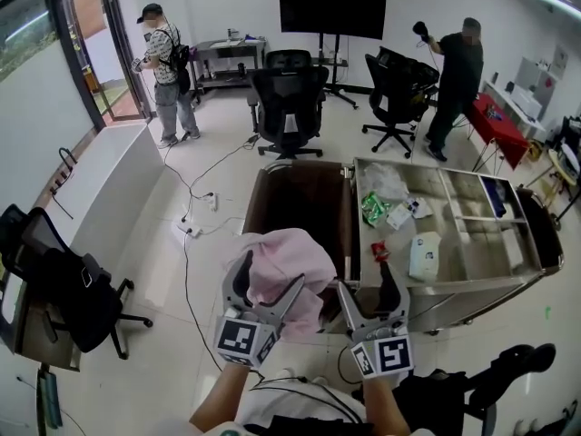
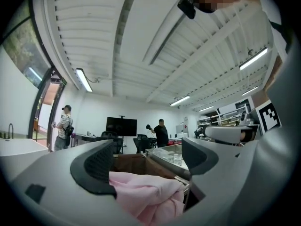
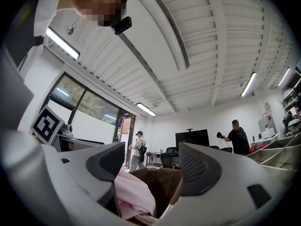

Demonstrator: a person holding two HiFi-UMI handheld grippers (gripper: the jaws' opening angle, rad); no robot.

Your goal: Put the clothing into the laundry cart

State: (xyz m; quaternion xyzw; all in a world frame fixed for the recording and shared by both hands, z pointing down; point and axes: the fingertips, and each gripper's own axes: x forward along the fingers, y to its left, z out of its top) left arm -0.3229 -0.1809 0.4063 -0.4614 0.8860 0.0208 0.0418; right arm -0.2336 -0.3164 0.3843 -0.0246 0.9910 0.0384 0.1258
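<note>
Laundry cart [image 1: 300, 198]: one. Pink garment [image 1: 281, 257] on its near rim: one. Grippers on its near side: two, left gripper [image 1: 270, 275] and right gripper [image 1: 368, 284]. Steel trolley [image 1: 445, 284] beside it: one. Office chairs [image 1: 289, 98] [image 1: 395, 94] beyond it: two. Persons [image 1: 163, 62] [image 1: 458, 75] beyond it: two. Screen [image 1: 331, 7]: one.

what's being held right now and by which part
The pink clothing lies bunched low between the left tool's wide jaws; whether they clamp it cannot be told. The right tool holds nothing.

You have the brown laundry cart [image 1: 292, 198] standing on the pale floor [image 1: 172, 334]. Pink clothing [image 1: 283, 260] is heaped at its near rim. Just beside it, on your right, is the steel trolley [image 1: 472, 285]. Its compartments hold a green packet [image 1: 373, 208], a red item [image 1: 379, 252], a white pouch [image 1: 423, 255] and crumpled clear plastic [image 1: 386, 181]. A power strip [image 1: 188, 230] and its cable [image 1: 186, 262] lie on the floor.
</note>
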